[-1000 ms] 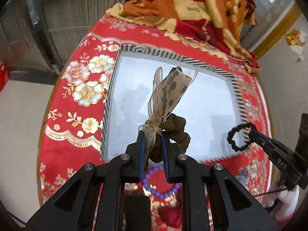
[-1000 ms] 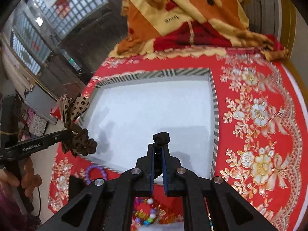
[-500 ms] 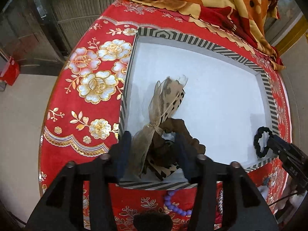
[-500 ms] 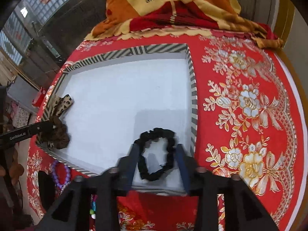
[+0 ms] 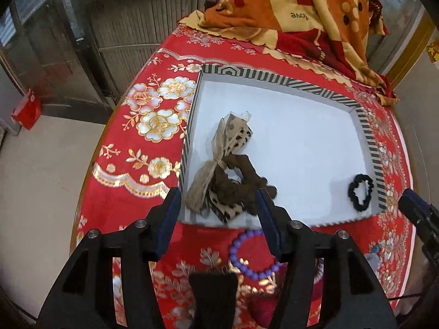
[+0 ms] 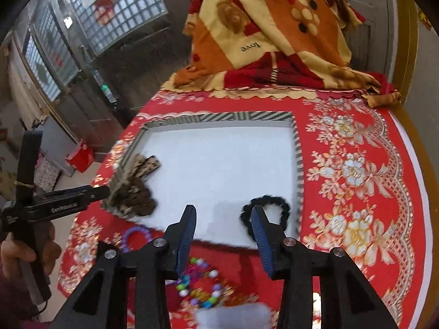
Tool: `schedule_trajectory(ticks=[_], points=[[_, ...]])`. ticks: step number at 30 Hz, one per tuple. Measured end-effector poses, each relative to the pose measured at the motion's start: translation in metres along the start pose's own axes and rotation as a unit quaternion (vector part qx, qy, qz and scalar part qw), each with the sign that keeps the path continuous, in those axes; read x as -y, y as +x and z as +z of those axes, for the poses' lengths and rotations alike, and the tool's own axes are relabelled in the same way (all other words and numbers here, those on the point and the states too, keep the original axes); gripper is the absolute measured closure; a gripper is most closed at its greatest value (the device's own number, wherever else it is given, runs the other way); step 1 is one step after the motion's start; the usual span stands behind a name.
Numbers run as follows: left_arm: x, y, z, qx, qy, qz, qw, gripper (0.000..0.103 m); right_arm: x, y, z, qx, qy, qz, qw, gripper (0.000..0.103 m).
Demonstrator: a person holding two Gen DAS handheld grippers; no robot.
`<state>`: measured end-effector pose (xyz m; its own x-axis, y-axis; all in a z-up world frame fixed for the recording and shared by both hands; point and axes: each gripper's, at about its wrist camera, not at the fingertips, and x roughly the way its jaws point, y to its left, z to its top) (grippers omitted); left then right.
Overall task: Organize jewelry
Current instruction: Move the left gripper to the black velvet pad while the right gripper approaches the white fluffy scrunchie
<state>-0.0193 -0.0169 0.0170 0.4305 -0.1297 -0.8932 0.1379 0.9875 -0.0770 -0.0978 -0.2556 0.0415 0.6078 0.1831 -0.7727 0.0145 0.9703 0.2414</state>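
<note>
The striped tray (image 5: 367, 134) sat on the red cloth (image 5: 153, 148). At its left near corner lay the leopard scrunchie (image 5: 230, 181); at its right near corner, the black scrunchie (image 5: 360, 192). The left gripper (image 5: 218, 211) had just been opening and stood released, jaws wide, scrunchie below unpressed. The right gripper (image 6: 223, 227) was also released, holding nothing. A purple bracelet (image 5: 252, 257) and colored beads (image 6: 197, 282) lay outside the tray. The blanket (image 6: 274, 41) read "love"; the left gripper's side read "GenRobot.AI".

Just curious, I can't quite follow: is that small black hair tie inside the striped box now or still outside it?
Inside. The black hair tie lies flat on the white floor of the striped box, near a corner, with nothing gripping it.
</note>
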Motion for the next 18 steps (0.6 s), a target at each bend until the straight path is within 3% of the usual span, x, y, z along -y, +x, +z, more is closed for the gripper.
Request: schedule_trajectory(ticks=[18], points=[[0.015,-0.043,-0.061,0.030,0.014,0.018,0.9993,0.047,-0.034,-0.033,-0.053,-0.007,-0.013,-0.002,1.000,0.063]])
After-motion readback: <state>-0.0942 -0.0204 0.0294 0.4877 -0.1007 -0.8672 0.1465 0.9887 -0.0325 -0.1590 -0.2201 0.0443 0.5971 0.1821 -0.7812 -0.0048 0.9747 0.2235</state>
